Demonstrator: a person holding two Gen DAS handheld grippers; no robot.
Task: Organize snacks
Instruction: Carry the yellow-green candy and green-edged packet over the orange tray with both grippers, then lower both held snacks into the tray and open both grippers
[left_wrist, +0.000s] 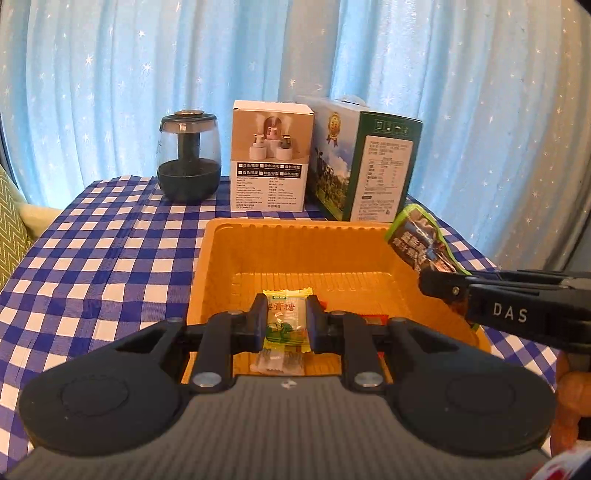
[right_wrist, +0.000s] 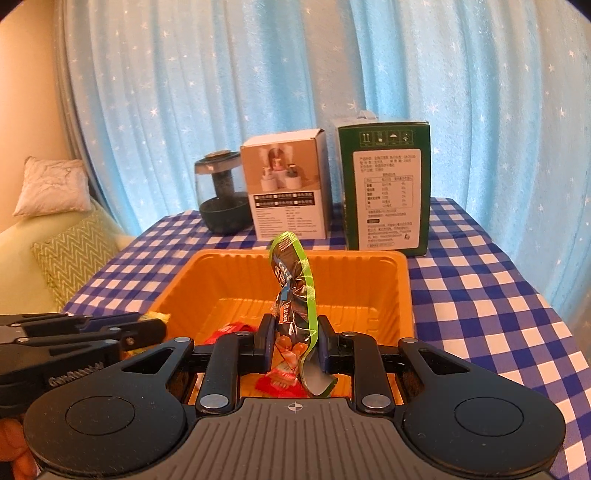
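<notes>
An orange plastic tray (left_wrist: 295, 240) stands on the checked tablecloth; it also shows in the right wrist view (right_wrist: 369, 266). My left gripper (left_wrist: 286, 323) is shut on a yellow-green candy packet (left_wrist: 286, 317), held over the tray's near part. My right gripper (right_wrist: 295, 341) is shut on a green-edged dark snack packet (right_wrist: 295, 288), held upright over the tray. In the left wrist view that packet (left_wrist: 419, 236) sticks up at the tray's right rim from the right gripper (left_wrist: 439, 284). Red-wrapped snacks (right_wrist: 236, 328) lie in the tray.
At the back of the table stand a dark glass jar (left_wrist: 188, 158), a white product box (left_wrist: 271, 155) and a green carton (left_wrist: 362, 166). Blue star curtains hang behind. A sofa with cushions (right_wrist: 70, 254) is to the left.
</notes>
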